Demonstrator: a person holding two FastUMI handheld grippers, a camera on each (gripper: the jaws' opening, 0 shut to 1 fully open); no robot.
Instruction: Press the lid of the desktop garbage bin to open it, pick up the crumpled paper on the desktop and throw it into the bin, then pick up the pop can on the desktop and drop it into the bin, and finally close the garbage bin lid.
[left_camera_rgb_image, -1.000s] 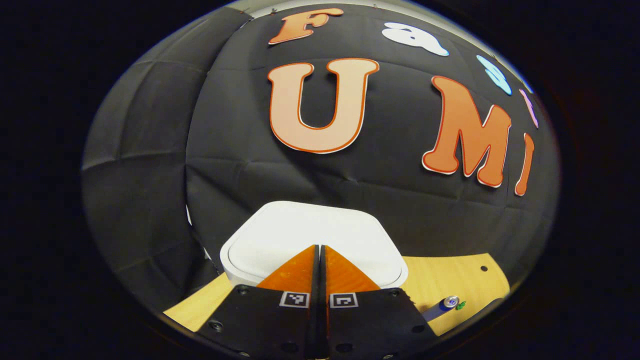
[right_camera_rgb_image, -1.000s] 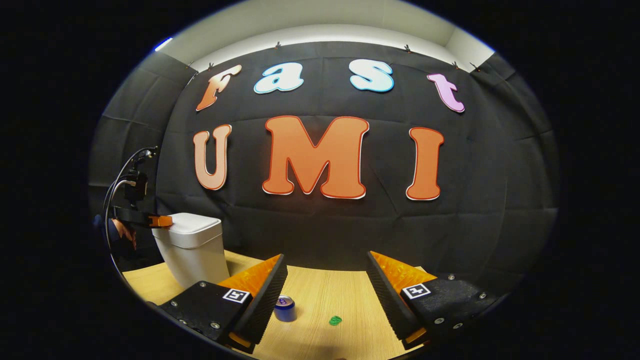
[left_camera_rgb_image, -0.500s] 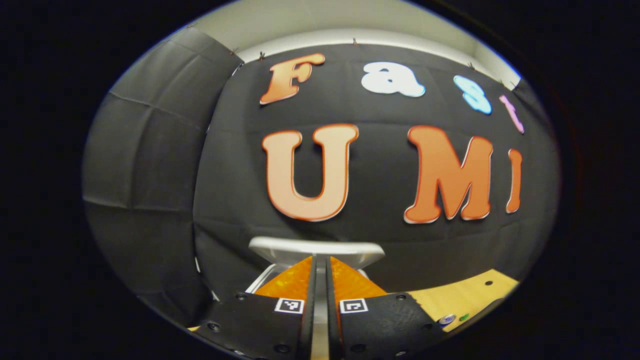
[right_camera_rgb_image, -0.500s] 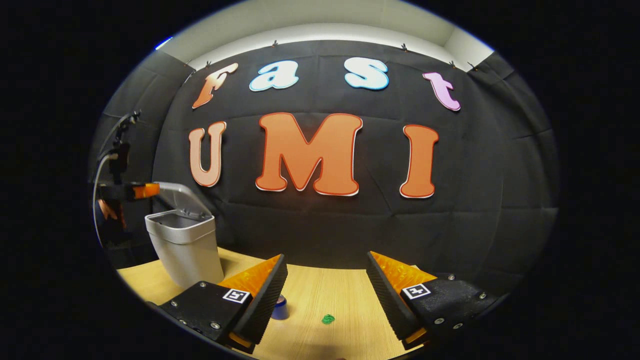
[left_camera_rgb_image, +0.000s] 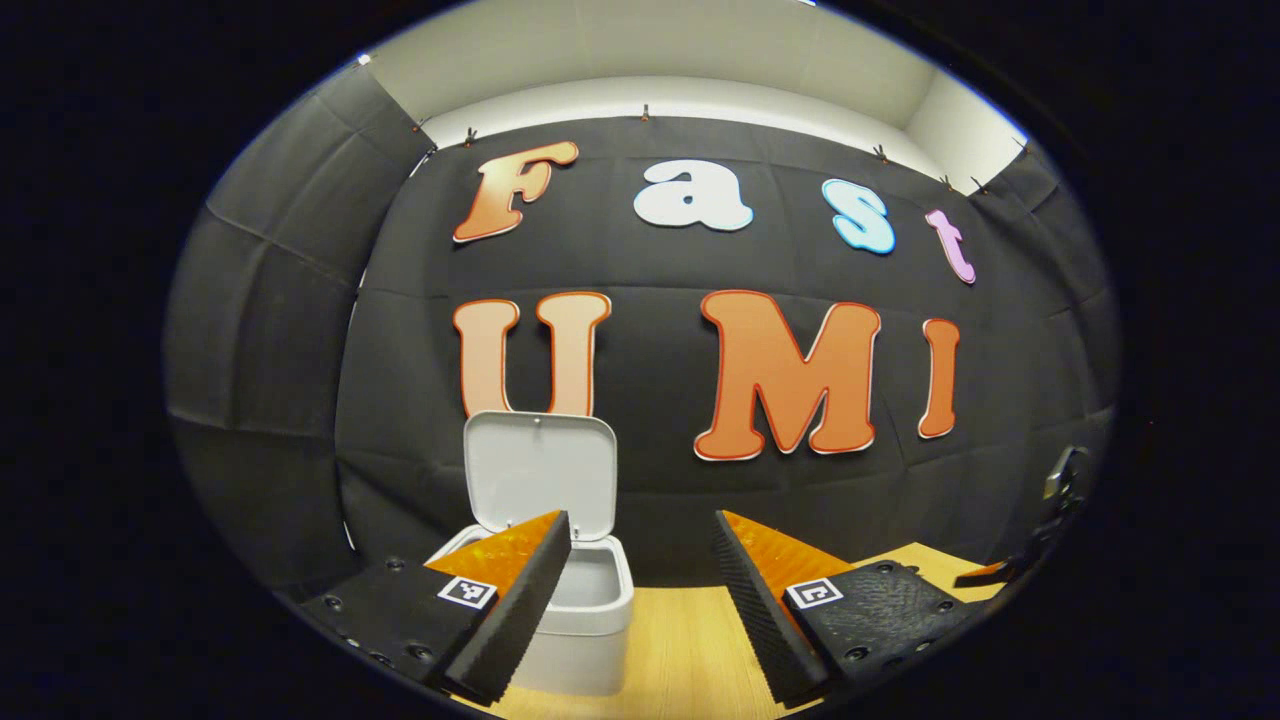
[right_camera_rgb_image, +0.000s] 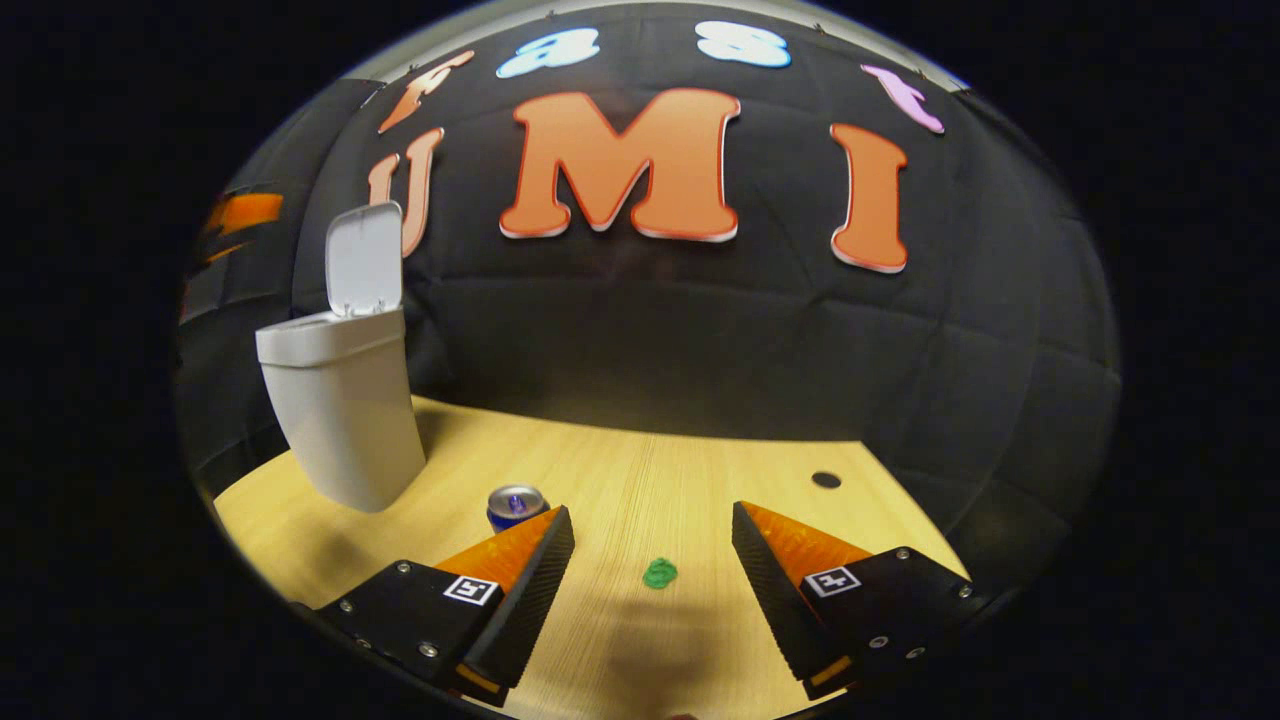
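The white desktop bin stands just ahead of my left gripper, with its lid upright and the inside showing. My left gripper is open and holds nothing. In the right gripper view the bin sits at the left of the table with its lid raised. A blue pop can stands upright by the left finger of my right gripper. The small green crumpled paper lies on the table between its open fingers, below them. The left gripper is a blur beyond the bin.
The light wooden table has a round hole near its right rear. The black cloth wall rises close behind the bin. At the right edge of the left gripper view, part of the other gripper shows.
The bin lid has swung from closed to fully upright. My left gripper went from shut on top of the lid to open and drawn back. My right gripper has tipped down toward the table.
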